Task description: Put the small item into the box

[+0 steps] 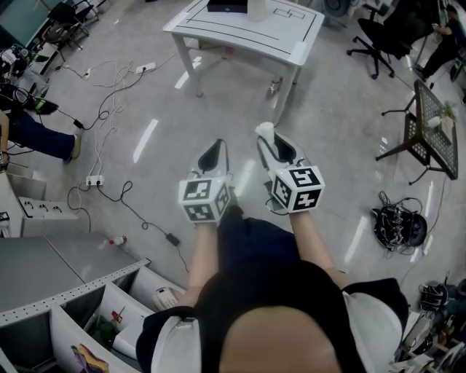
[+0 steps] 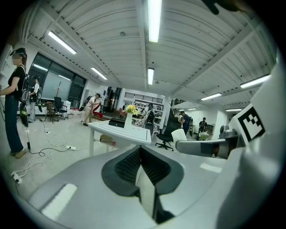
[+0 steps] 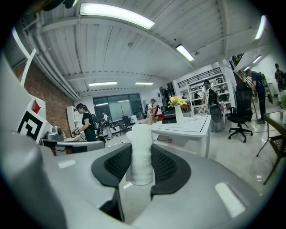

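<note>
Right tongs (image 3: 142,162): clamped on small white roll (image 3: 142,150), upright in the grip, carried above floor (image 1: 145,109), well short of white bench (image 1: 291,45) ahead, likely for delivery there. Left tongs (image 2: 141,166): closed, empty, alongside, apparently idle.

I am facing a white table (image 1: 247,33) standing on the grey floor (image 1: 335,131). A dark box (image 1: 227,6) and a white vase (image 1: 256,9) are sitting at its far edge. Cables (image 1: 109,109) and a power strip (image 1: 95,180) are lying on the floor left of the table, and a swivel chair (image 1: 378,36) is standing to its right.
</note>
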A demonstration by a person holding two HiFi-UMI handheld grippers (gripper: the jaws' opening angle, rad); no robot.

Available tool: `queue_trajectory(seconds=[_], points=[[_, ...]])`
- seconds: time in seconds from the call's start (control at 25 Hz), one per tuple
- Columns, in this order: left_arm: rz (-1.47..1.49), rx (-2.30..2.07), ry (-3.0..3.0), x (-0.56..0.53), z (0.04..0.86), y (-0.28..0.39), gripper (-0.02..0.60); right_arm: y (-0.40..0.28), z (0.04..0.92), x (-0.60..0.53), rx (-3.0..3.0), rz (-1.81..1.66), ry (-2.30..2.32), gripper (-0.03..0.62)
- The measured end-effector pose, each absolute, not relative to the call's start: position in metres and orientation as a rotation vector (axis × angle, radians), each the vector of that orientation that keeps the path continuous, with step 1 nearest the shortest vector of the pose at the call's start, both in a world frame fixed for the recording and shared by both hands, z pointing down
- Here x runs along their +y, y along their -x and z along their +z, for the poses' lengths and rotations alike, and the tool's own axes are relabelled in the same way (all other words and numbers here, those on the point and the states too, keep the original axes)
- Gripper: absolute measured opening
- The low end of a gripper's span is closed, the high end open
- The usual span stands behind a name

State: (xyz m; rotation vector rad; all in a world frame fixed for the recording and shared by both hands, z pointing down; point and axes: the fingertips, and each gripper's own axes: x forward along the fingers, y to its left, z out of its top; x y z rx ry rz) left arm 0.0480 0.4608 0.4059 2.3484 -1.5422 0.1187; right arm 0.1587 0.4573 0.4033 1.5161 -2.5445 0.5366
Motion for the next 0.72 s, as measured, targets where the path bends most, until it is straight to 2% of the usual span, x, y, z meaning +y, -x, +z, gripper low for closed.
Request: queue_trajectory(seconds=[0.72], points=[[0.159, -1.552, -2.397, 0.397, 0.41, -0.041, 0.008, -0.156, 0.413, 0.402, -2.531, 0.532, -1.541, 0.137]])
